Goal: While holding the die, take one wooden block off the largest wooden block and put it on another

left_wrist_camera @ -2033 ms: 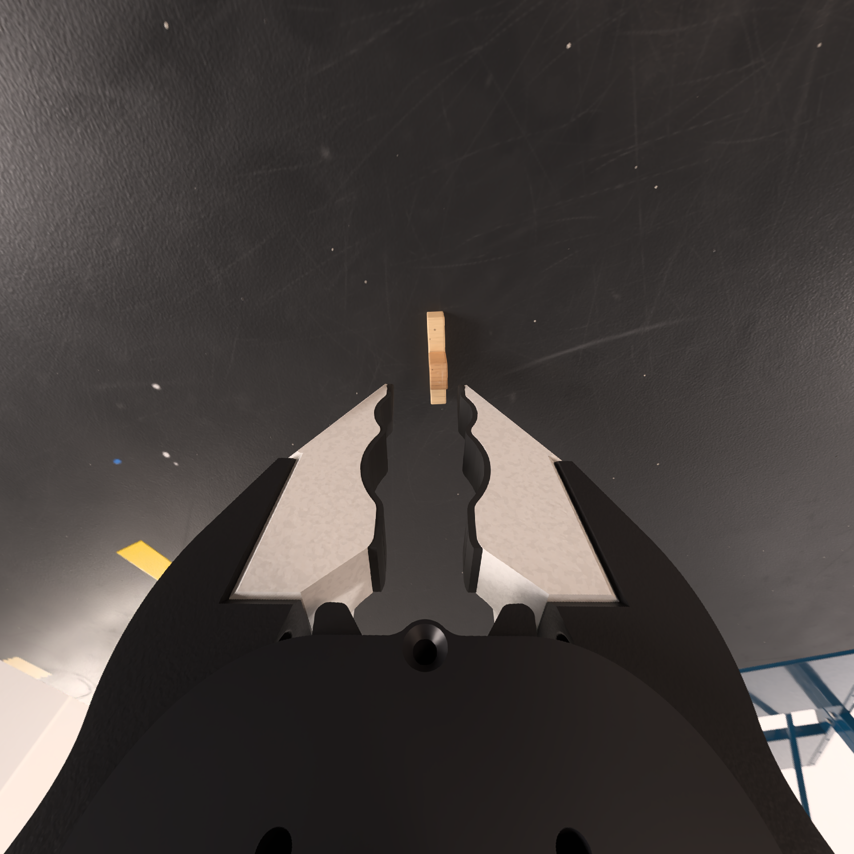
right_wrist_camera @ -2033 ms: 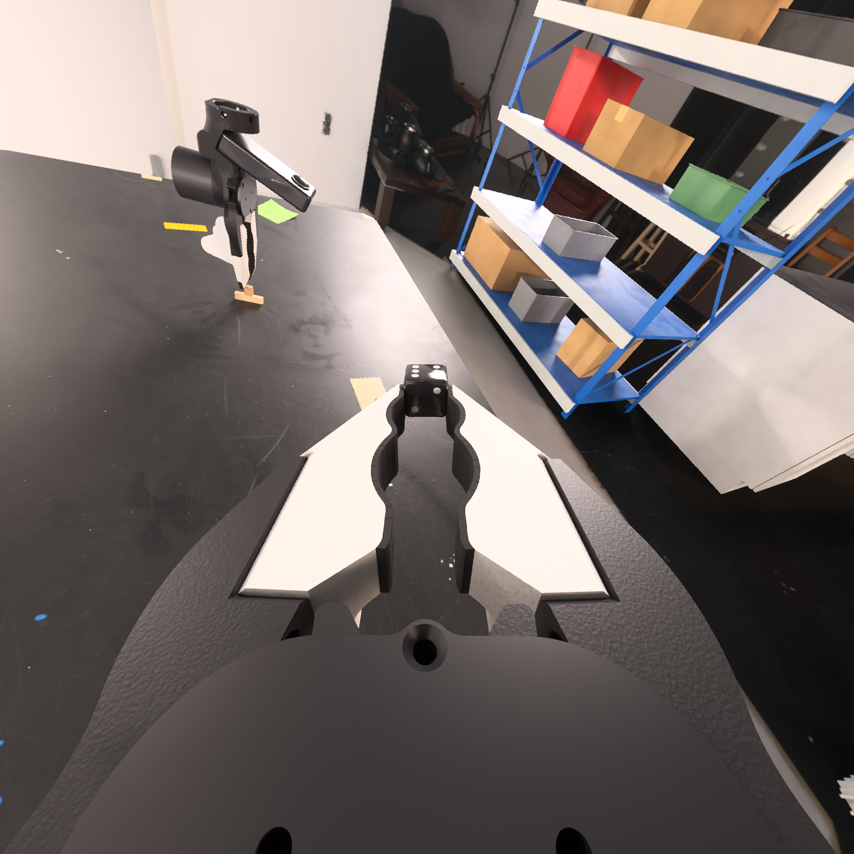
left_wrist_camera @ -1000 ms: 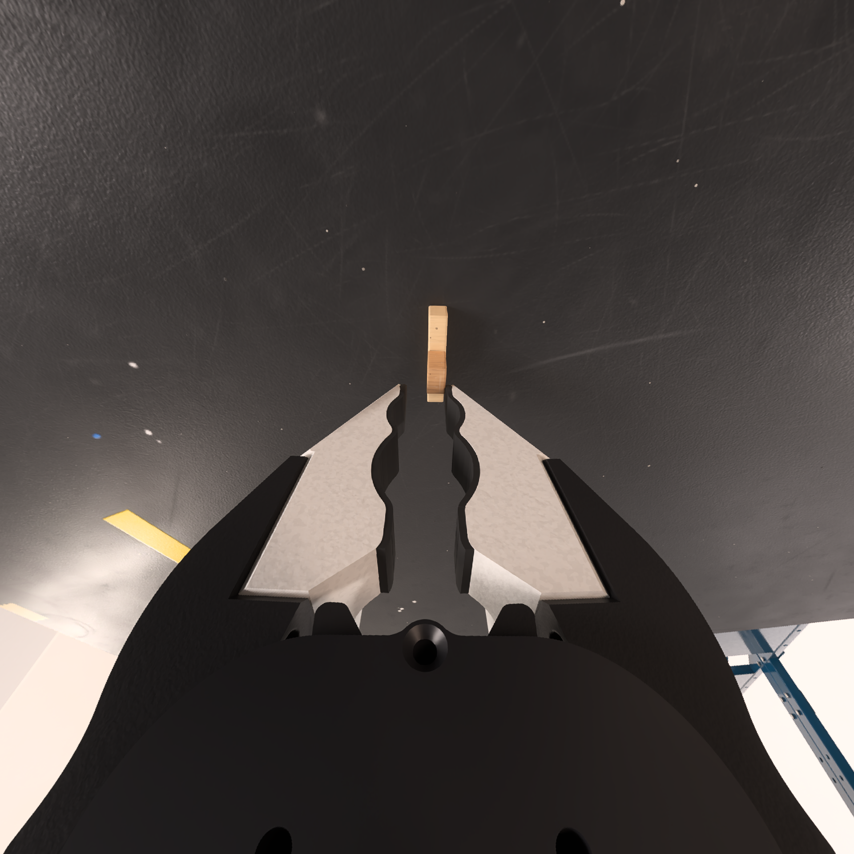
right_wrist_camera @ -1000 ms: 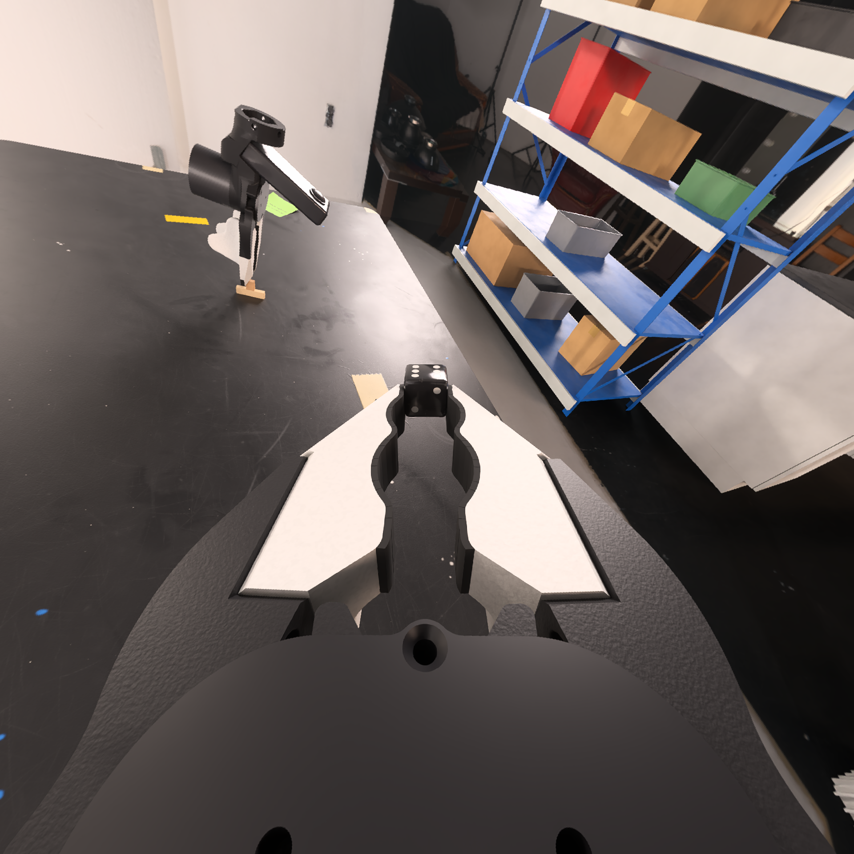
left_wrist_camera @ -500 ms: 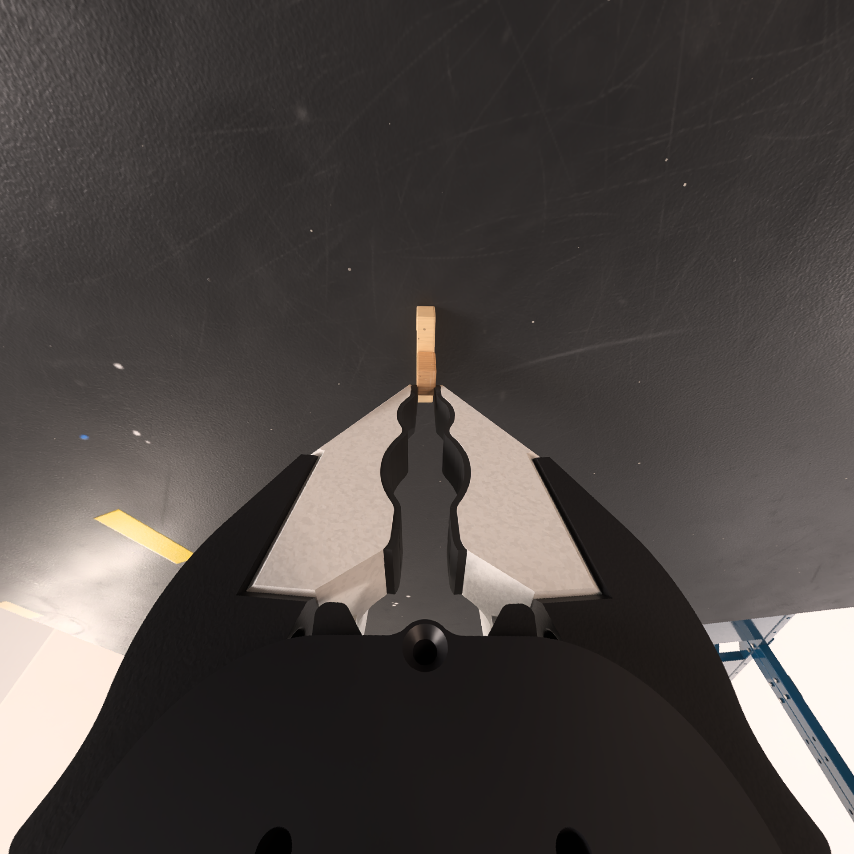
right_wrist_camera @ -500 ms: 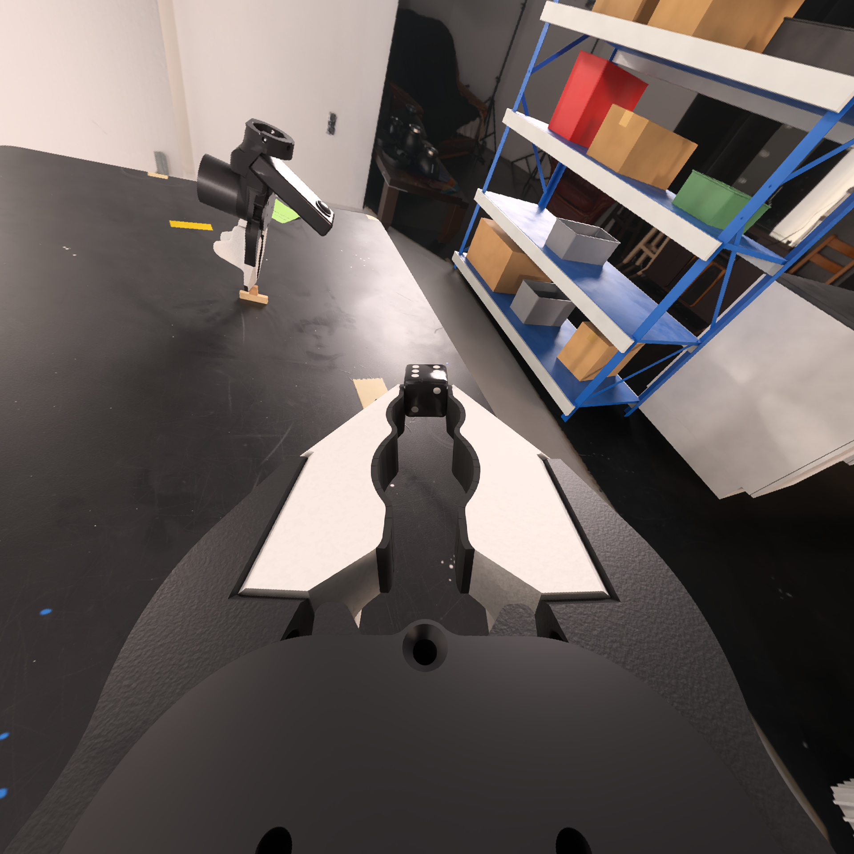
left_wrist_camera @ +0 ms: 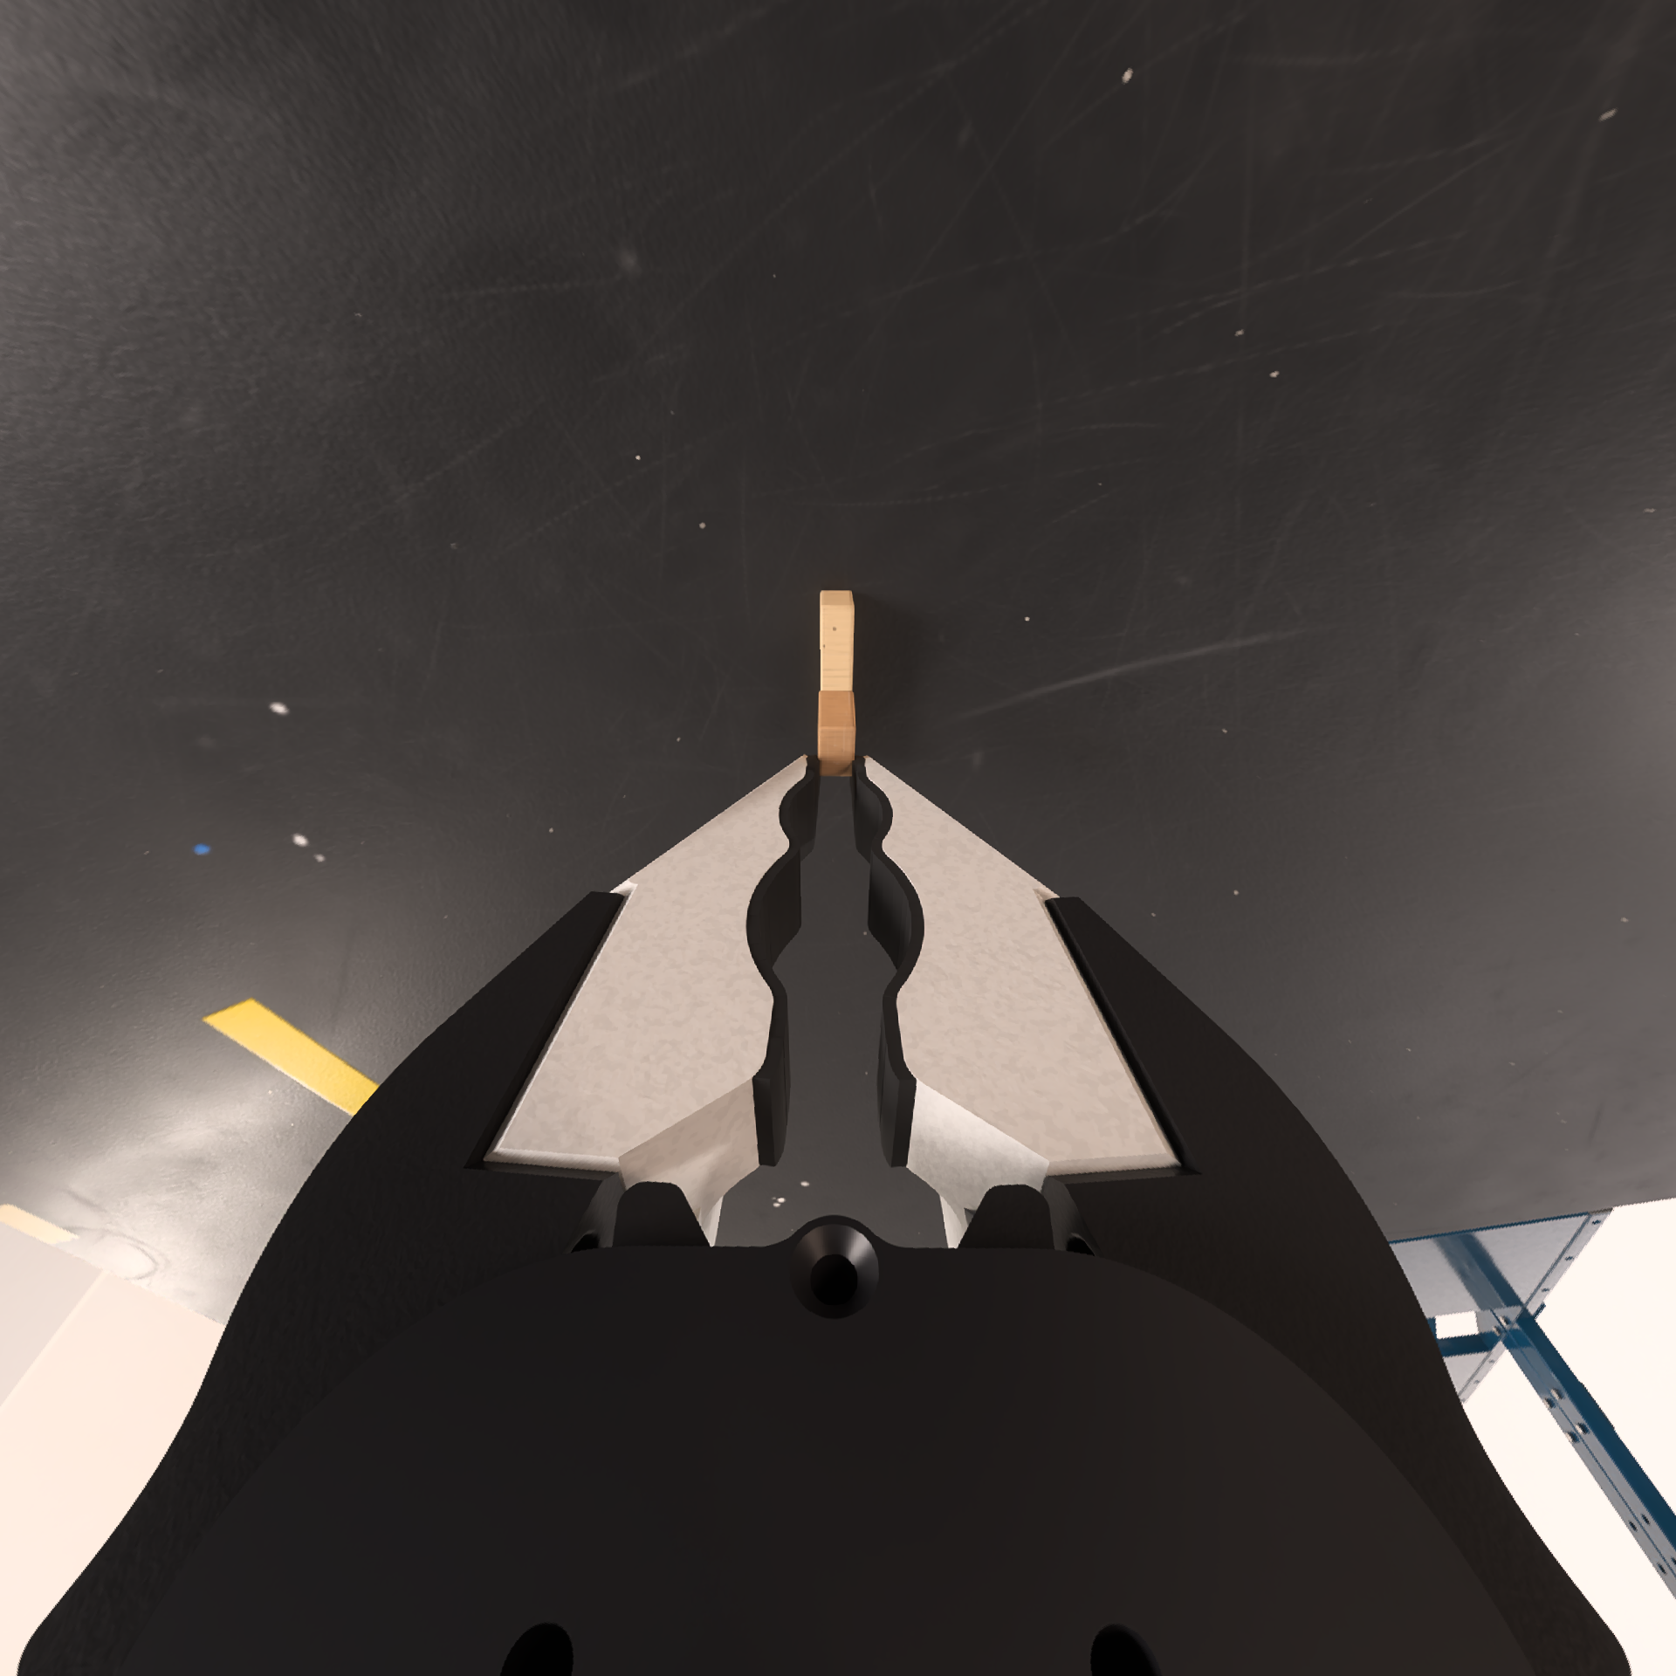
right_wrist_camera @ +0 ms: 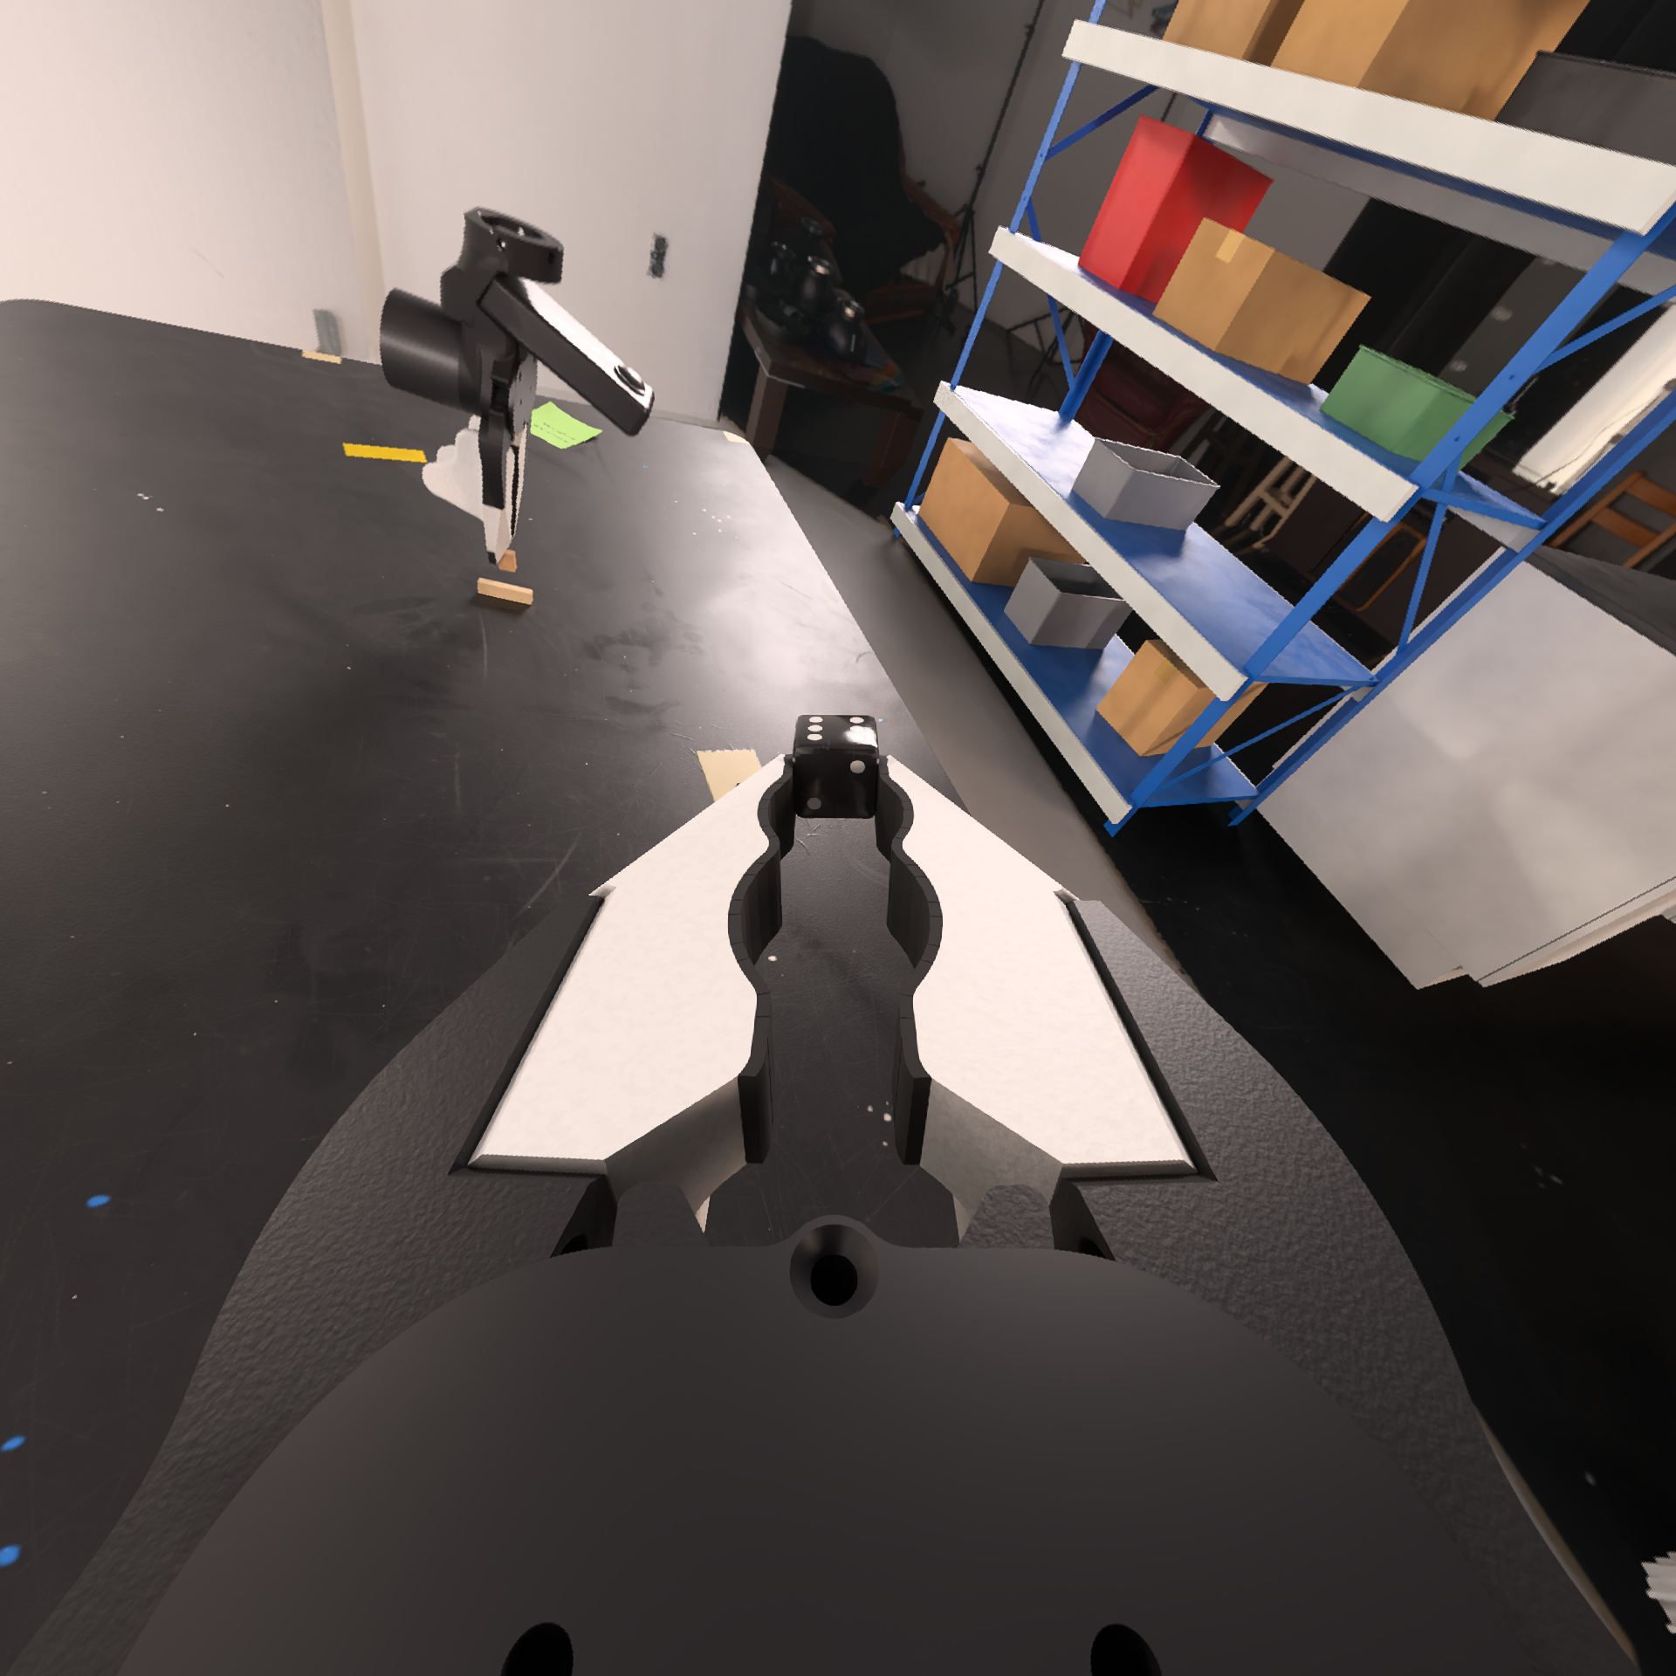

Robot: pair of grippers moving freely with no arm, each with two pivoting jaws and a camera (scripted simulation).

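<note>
My left gripper [left_wrist_camera: 835,766] is shut on a small, darker wooden block [left_wrist_camera: 835,739] at its fingertips. A longer pale wooden block [left_wrist_camera: 835,639] lies below it on the black table. In the right wrist view, the left gripper [right_wrist_camera: 501,542] holds the small block [right_wrist_camera: 508,561] a little above the flat pale block [right_wrist_camera: 504,591], with a narrow gap between them. My right gripper [right_wrist_camera: 834,780] is shut on a black die with white dots [right_wrist_camera: 834,757] and holds it above the table near the right edge. No other wooden block is in view.
The black table [right_wrist_camera: 272,816] ends at a right edge running diagonally. Beyond it stands a blue shelving rack [right_wrist_camera: 1270,562] with cardboard, red, green and grey boxes. Yellow tape [right_wrist_camera: 384,451], a green sheet [right_wrist_camera: 560,424] and tan tape [right_wrist_camera: 725,771] lie on the table.
My left gripper's fingers closed on the small block and raised it slightly off the pale block. The right gripper kept hold of the die and hardly moved.
</note>
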